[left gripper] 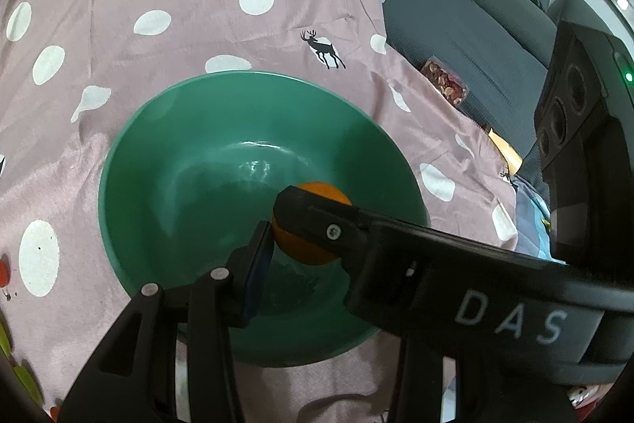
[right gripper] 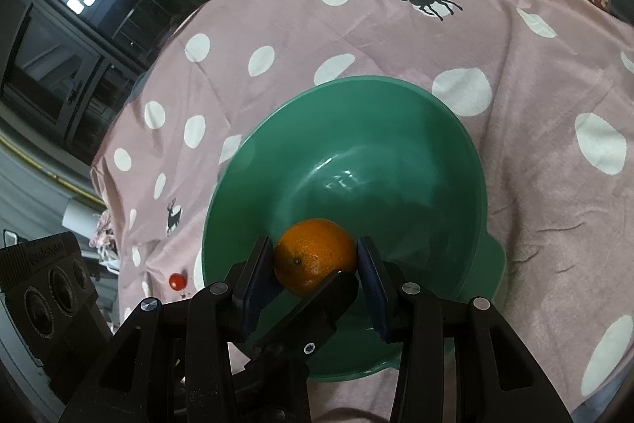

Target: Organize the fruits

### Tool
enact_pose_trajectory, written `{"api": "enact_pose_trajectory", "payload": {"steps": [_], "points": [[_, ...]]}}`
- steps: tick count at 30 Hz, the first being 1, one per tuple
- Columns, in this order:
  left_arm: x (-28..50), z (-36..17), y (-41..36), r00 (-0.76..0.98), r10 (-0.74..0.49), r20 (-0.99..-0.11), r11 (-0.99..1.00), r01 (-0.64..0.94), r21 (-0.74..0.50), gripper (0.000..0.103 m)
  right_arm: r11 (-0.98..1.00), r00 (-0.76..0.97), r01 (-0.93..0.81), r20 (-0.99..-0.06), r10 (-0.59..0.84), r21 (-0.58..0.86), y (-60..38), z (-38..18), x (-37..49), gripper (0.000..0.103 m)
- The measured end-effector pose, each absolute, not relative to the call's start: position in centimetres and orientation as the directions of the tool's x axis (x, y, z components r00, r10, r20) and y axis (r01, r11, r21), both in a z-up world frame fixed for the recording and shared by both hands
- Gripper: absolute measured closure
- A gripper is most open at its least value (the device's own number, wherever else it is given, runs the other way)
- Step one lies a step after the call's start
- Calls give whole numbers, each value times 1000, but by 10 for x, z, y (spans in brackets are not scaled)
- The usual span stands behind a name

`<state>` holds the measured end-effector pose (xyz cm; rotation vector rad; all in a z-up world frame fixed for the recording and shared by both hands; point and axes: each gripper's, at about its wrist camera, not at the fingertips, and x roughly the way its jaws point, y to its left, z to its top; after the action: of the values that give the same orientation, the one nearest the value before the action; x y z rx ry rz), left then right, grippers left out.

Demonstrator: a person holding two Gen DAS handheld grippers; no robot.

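An orange [right gripper: 315,256] hangs just above the floor of a green bowl [right gripper: 467,161], near its front wall. My right gripper [right gripper: 315,260] is shut on it, one blue pad pressed to each side. My left gripper [left gripper: 313,248] comes in crosswise. Its left pad [left gripper: 259,264] touches the orange [left gripper: 305,252], and its other finger is hidden behind the right gripper's black body [left gripper: 455,276]. In the right wrist view, one left finger [right gripper: 325,294] lies against the orange's underside. Apart from the orange, the bowl [left gripper: 130,153] holds nothing.
The bowl stands on a pink cloth with white dots [left gripper: 178,38]. A small red tomato [right gripper: 177,280] lies on the cloth left of the bowl. A grey sofa [left gripper: 475,26] with a snack packet [left gripper: 443,82] runs along the right. Red and green bits show at the left edge [left gripper: 4,274].
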<state>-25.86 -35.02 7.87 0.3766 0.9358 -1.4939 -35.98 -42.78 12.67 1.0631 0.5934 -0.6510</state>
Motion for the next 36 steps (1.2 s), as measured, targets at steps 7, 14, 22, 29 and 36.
{"api": "enact_pose_trajectory", "payload": {"steps": [7,14,22,29,36], "points": [[-259,77,-352,-177,-667,-723,101,941,-323,60,337,656,744,-728,-202,577,-427,126,-360,58],[-260,75,-352,-177,-668,-723,105,939,-328,60,332,641,757,-738,-209,563,-428,125,-360,57],[-263,82,-345,-118,-690,-714,131,950,-284,45,305,617,781,-748,-244,545,-430,125,-363,58],[-247,102,-312,-81,-733,-675,168,940,-295,37,291,601,798,-736,-311,528,-430,133,-371,56],[-215,134,-242,86,-791,-605,307,912,-272,23,325,558,827,-736,-382,459,-423,146,-361,56]]}}
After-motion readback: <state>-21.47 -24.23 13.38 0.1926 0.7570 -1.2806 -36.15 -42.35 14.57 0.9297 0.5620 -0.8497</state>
